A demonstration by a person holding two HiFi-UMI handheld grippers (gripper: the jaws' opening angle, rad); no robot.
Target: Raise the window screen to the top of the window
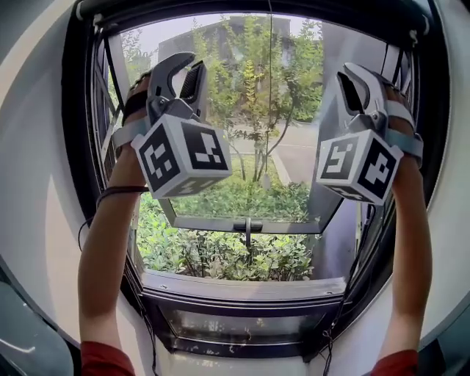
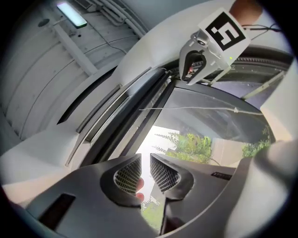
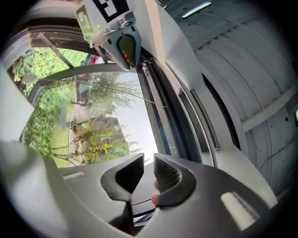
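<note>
Screen: no mesh shows across the opening; judged to be rolled into the cassette [image 1: 242, 7] along the top of the window, so the raise looks all but done.
Cord: a thin cord [image 1: 269, 95] hangs down mid-window from the cassette.
Left gripper [image 1: 189, 62]: held high at the window's upper left, pointing up; the jaws stand a little apart with nothing between them.
Right gripper [image 1: 352, 73]: held high at the upper right, also pointing up; narrow gap, nothing pinched.
Step in hand: judged as checking that the screen holds at the top. Should it sag, take its lower bar at both ends and lift evenly so it does not skew on the roll.
Sash [image 1: 205, 222]: swung outward beyond the frame, its handle [image 1: 247, 229] at mid-rail.
Sill [image 1: 242, 288]: dark, below both forearms.
Shrubs [image 1: 220, 253]: outside, under the sash.
Obstacles: the cord hangs between the two grippers and could snag a jaw; each marker cube [image 1: 183, 154] hides part of the opening from above.
</note>
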